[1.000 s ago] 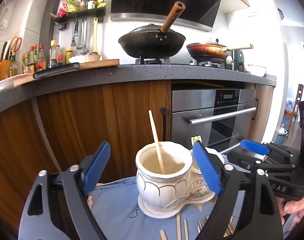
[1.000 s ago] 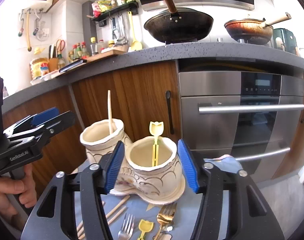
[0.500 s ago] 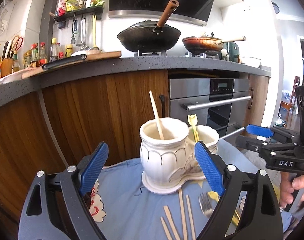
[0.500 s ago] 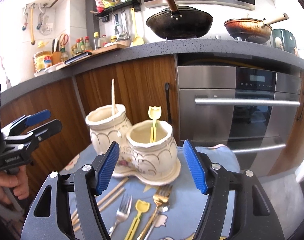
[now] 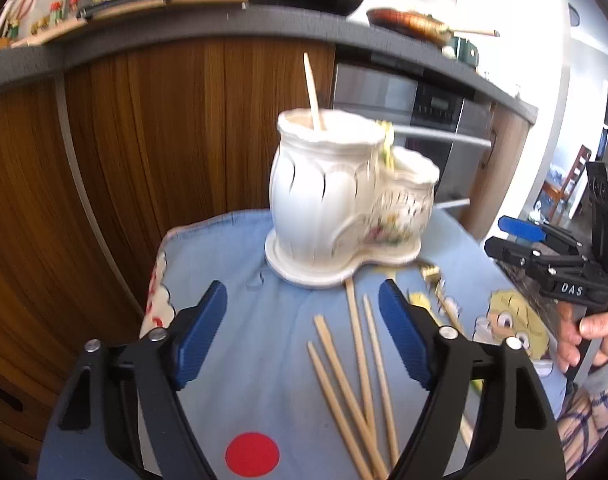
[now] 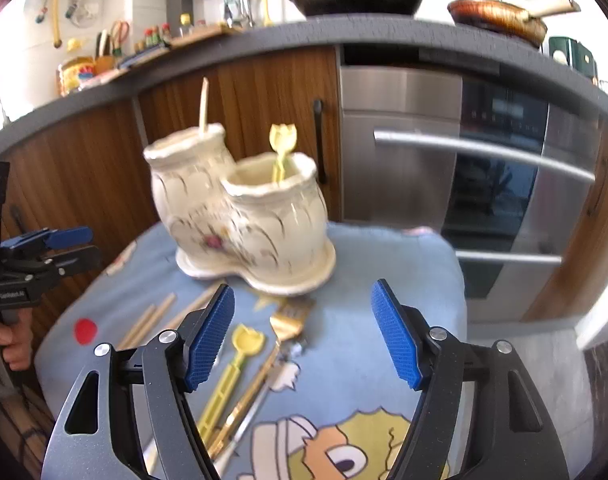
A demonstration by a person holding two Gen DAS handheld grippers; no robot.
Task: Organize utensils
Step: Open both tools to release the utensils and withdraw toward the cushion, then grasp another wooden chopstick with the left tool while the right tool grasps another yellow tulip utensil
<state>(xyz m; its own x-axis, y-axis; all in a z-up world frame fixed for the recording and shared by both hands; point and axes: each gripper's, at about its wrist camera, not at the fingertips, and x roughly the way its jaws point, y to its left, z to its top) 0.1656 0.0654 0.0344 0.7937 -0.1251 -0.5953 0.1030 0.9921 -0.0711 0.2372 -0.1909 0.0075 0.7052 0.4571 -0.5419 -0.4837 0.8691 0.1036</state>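
Risk: chopsticks [image 5: 356, 376] lie bunched and crossed at lower centre, so the left gripper [image 5: 304, 338], jaws closing with nothing between the pads yet, could pinch two or scatter them. Long axes run from bottom frame up toward the holder [image 5: 344, 204] at centre. Right gripper [image 6: 301, 334], jaws opening and empty, hangs over the yellow fork [image 6: 231, 372] and gold fork [image 6: 263, 364], which point up-right at the holder.

Each hand-held gripper has a black frame with triangular cut-outs, silver screw heads at the joints and blue ribbed pads: the left hand-held gripper [image 5: 303, 332] and the right hand-held gripper [image 6: 302, 330]. White "DAS" lettering marks the right one's side. A grey cuff tops a plaid sleeve [image 5: 584, 420].
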